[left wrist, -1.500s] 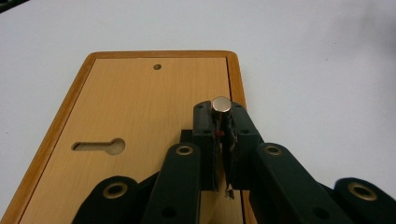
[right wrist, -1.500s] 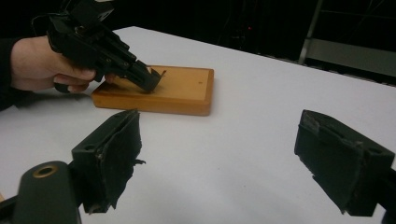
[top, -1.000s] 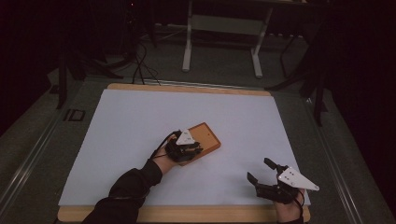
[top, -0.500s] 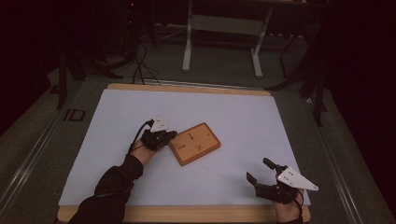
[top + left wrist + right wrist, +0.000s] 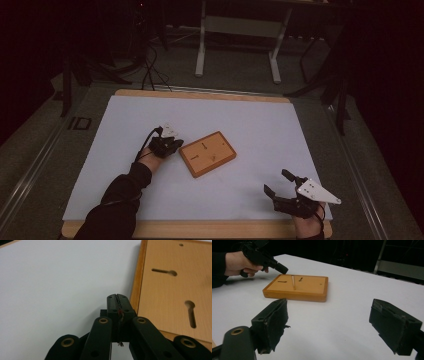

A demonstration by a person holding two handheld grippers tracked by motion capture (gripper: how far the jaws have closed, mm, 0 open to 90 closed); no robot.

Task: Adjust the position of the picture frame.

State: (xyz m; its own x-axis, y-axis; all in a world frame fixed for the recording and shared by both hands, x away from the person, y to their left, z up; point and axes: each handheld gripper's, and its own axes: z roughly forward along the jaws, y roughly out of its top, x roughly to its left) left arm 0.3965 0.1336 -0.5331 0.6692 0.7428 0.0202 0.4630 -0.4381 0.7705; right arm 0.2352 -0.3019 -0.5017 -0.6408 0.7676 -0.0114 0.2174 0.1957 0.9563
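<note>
High view: white table sheet (image 5: pixel 250 120), dark room; left tool (image 5: pixel 176 146) pressed together, right tool (image 5: pixel 280 186) spread.

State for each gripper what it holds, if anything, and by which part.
Nothing is held. The left gripper is shut on nothing beside the wooden board; the right gripper is open over the table.

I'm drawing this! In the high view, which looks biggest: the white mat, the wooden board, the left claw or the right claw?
1. White mat, by far the largest.
2. Wooden board.
3. Right claw and left claw: the right looks bigger, but it is open and nearer the camera, so I can't rank them.
</note>
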